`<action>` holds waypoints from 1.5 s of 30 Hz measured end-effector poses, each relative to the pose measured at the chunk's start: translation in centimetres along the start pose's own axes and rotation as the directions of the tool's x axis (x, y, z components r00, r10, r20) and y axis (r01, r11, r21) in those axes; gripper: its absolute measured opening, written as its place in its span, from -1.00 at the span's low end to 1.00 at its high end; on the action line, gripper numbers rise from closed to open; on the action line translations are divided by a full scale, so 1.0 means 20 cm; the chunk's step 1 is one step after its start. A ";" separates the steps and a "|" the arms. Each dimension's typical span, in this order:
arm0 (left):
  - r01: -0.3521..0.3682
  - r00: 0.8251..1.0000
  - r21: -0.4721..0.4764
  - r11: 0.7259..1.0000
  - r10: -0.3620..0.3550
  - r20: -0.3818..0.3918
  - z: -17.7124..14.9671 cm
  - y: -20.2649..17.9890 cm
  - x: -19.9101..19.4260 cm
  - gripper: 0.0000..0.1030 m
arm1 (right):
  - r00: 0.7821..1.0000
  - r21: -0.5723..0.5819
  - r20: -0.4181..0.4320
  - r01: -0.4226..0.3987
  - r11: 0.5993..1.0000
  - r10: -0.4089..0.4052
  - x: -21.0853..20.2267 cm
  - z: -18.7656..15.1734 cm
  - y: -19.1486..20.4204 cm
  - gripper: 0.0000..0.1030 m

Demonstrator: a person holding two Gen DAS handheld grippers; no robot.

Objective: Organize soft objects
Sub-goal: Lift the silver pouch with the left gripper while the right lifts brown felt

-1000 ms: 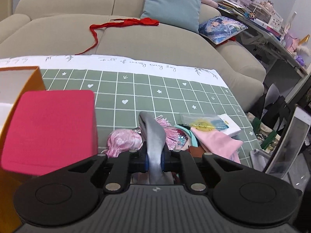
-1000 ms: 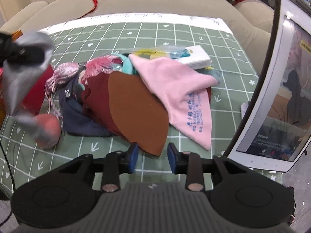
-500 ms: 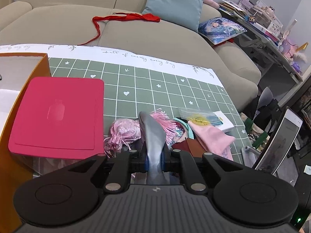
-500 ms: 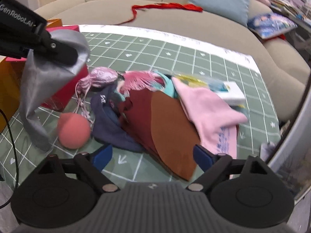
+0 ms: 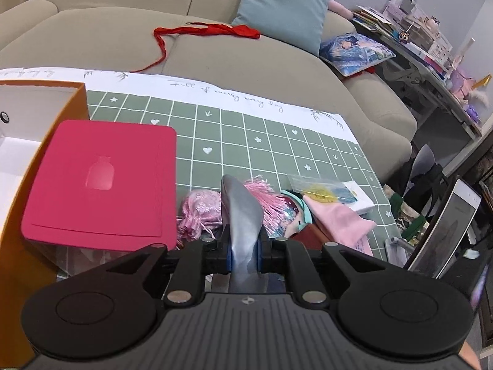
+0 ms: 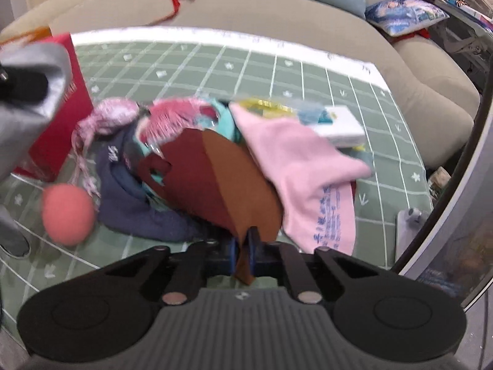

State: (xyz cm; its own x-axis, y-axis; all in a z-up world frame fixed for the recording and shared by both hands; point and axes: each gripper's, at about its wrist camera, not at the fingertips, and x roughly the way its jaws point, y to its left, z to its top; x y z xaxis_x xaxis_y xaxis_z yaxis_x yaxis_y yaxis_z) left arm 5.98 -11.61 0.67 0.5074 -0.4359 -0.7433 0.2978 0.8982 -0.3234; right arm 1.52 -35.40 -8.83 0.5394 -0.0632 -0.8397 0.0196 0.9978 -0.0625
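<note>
Left hand-held gripper (image 5: pixel 243 254) clenched on a grey cloth (image 5: pixel 242 215), lifted clear above the bench (image 5: pixel 246 141); right hand-held gripper (image 6: pixel 242 257) clamped on the near tip of a brown felt piece (image 6: pixel 243 182), down at the front edge of the pile. Heaped mid-bench: a maroon felt piece (image 6: pixel 185 172) under the brown one, a pink cloth (image 6: pixel 295 166) draped to the right, a navy cloth (image 6: pixel 132 206) to the left, a pink tassel (image 6: pixel 166 117) and a pink satin pouch (image 6: pixel 114 111) behind. Coral ball (image 6: pixel 67 212) apart from the heap, just left of the navy cloth. Red box (image 5: pixel 101 182) with an orange box (image 5: pixel 18 215) beside it, crowding the left edge; white packet (image 6: pixel 342 123) at the back right of the pile. Bare green grid cloth behind the heap, up to a white printed border. Leaning tablet (image 6: pixel 462 185) closing off the right edge. Beyond the far edge, a beige sofa (image 5: pixel 215 52) with a red ribbon (image 5: pixel 209 30) and a blue cushion (image 5: pixel 280 6); cluttered shelves at far right
</note>
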 end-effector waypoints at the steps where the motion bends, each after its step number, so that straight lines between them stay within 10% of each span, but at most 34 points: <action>1: -0.004 1.000 -0.001 1.000 0.004 0.004 0.00 0.00 0.00 -0.72 | 1.000 0.012 0.018 -0.010 1.000 0.009 -0.02 0.00 -0.01 -0.96; 11: -0.024 1.000 0.029 0.999 0.024 -0.007 -0.01 -0.01 -0.04 -0.72 | 0.977 0.191 0.134 -0.188 0.963 0.164 -0.19 0.00 -0.10 -0.99; 16: -0.014 0.999 0.026 1.000 0.015 -0.036 -0.01 0.00 -0.03 -0.72 | 0.927 0.327 0.160 -0.373 0.868 0.338 -0.20 -0.01 -0.17 -0.98; 26: -0.022 0.998 0.033 0.999 0.024 -0.062 -0.02 0.02 -0.01 -0.72 | 0.996 0.278 0.088 -0.037 0.960 0.013 -0.05 0.02 -0.10 -0.89; 31: -0.020 0.997 0.056 0.998 0.024 -0.076 -0.03 0.01 0.01 -0.71 | 0.985 0.203 0.164 0.021 0.979 -0.055 -0.06 0.03 -0.05 -0.24; 36: 0.001 0.996 0.071 0.997 0.005 -0.092 -0.03 -0.01 0.01 -0.71 | 0.987 0.170 0.159 -0.012 0.985 -0.015 0.01 0.06 -0.02 -0.26; 45: 0.016 0.996 0.047 0.999 -0.011 -0.091 -0.03 0.01 0.00 -0.78 | 0.983 0.166 0.184 -0.037 0.985 0.006 -0.03 0.05 -0.02 -0.90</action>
State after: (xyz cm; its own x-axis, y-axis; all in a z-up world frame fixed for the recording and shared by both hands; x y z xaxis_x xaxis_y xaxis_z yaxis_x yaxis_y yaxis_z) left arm 5.51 -11.41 0.30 0.4286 -0.4389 -0.7897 0.3431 0.8877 -0.3072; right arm 2.07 -35.69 -7.66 0.6853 -0.0527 -0.7264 0.1391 0.9885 0.0595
